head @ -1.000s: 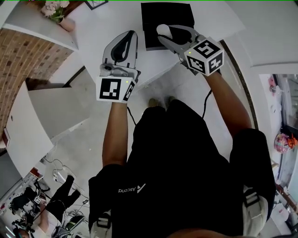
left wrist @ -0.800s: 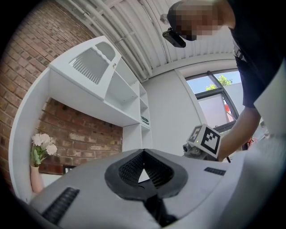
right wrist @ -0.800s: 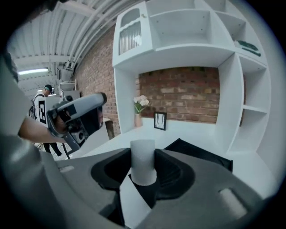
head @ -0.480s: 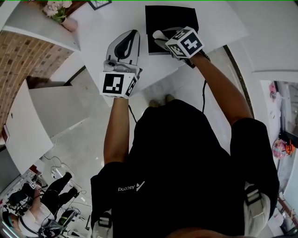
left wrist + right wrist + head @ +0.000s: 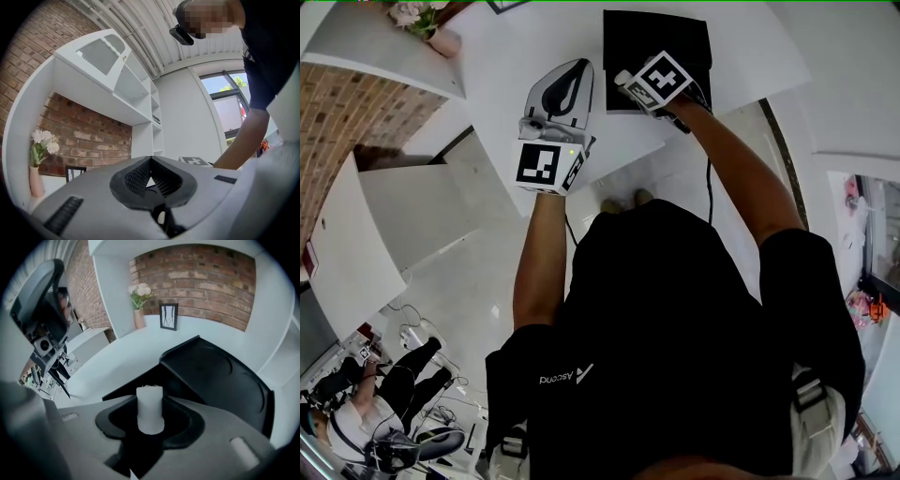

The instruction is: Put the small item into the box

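Note:
A small white cylinder [image 5: 150, 408] stands upright between the pads of my right gripper [image 5: 151, 420], which is shut on it. In the head view the right gripper [image 5: 628, 82] hangs at the near left edge of the black box [image 5: 661, 33] on the white table. The right gripper view shows the black box [image 5: 211, 373] just ahead and right of the cylinder, with its dark inside in sight. My left gripper [image 5: 575, 67] hovers over the table left of the box. In its own view the left gripper [image 5: 151, 161] is shut with nothing in it and points up at the shelves.
A vase of flowers [image 5: 139, 310] and a small picture frame [image 5: 169, 316] stand at the back of the white table [image 5: 117, 357] before a brick wall. White shelves [image 5: 117, 89] rise on the left. The person's legs fill the lower head view.
The right gripper has carried the cylinder forward and left, from the table's front edge up to the box's near edge. The left gripper has drifted slightly forward.

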Demonstrator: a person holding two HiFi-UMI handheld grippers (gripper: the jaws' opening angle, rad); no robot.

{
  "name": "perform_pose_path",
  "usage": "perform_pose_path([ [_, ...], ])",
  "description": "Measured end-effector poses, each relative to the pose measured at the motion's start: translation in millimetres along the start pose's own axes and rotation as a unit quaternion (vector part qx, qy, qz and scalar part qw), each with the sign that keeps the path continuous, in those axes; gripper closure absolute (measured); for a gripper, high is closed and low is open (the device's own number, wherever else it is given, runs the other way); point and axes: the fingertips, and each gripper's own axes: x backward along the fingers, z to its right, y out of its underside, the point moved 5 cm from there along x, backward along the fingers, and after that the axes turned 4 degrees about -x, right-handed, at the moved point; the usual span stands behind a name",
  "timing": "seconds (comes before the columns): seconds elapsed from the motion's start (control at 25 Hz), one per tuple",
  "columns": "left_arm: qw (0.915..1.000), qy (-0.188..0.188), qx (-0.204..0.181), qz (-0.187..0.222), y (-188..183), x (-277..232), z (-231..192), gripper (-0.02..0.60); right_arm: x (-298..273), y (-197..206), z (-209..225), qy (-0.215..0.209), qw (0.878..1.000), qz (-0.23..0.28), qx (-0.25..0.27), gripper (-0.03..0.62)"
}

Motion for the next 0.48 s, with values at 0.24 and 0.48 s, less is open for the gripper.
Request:
perform_pose_path([
  [0.24,0.9999,-0.006,0.005,-0.009,6,-4,-5,0.583,-17,1,4,0.000,0.999,-0.034,0.000,0.427],
  [0.48,0.9998,-0.013,0.005,-0.015,9,0,-8,0.583,-26,-5,3,0.002,0.999,-0.053,0.011,0.409],
])
